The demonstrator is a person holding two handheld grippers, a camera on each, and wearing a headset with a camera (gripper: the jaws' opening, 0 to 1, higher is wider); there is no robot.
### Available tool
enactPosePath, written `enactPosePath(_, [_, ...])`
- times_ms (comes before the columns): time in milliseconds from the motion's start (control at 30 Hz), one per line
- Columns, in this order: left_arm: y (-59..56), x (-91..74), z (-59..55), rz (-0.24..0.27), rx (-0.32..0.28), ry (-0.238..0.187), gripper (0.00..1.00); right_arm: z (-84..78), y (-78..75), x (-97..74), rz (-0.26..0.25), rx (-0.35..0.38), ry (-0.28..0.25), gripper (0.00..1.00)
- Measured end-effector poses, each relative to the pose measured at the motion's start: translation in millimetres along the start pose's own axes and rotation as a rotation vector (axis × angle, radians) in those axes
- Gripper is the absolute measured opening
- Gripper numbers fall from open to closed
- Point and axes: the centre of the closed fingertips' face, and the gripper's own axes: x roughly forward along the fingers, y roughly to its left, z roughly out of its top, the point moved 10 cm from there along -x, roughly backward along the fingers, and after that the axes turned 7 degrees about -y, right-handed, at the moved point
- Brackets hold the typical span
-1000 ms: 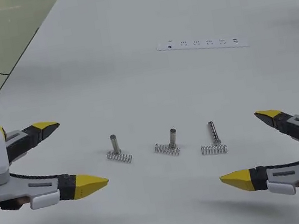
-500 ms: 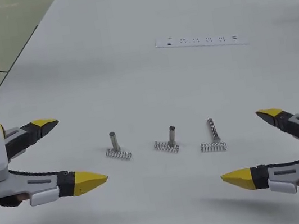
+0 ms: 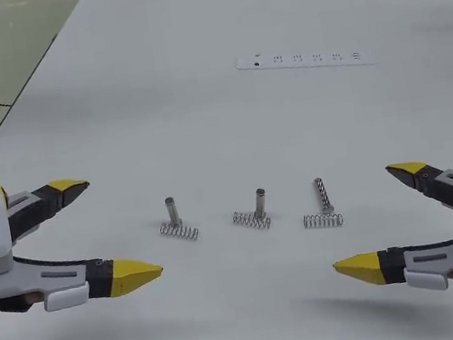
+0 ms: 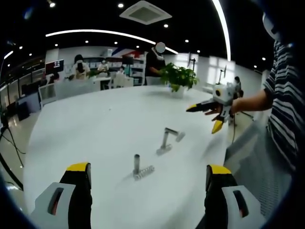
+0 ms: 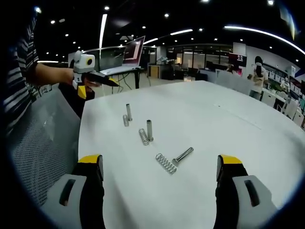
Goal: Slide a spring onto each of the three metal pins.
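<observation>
My left hand-held gripper (image 3: 119,228) at lower left and my right hand-held gripper (image 3: 368,218) at lower right both gape apart, empty. Between them, low centre, three pins (image 3: 260,201) line the desk (image 3: 198,97), with springs (image 3: 252,221) lying beside them.

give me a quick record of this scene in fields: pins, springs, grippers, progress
surface: white table
pins: three in a row: left pin, middle pin, right pin
springs: left spring, middle spring, right spring, each lying on the table at the foot of its pin
left gripper: open, holding nothing, left of the row
right gripper: open, holding nothing, right of the row
other: power strip farther back
progress: no spring on any pin yet
</observation>
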Motion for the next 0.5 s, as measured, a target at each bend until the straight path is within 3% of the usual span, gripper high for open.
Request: enactPosePath(500, [2.6, -2.4, -2.1, 0.010, 0.000, 0.005, 0.98, -1.9, 1.3, 0.1, 0.005, 0.002, 0.010, 0.99])
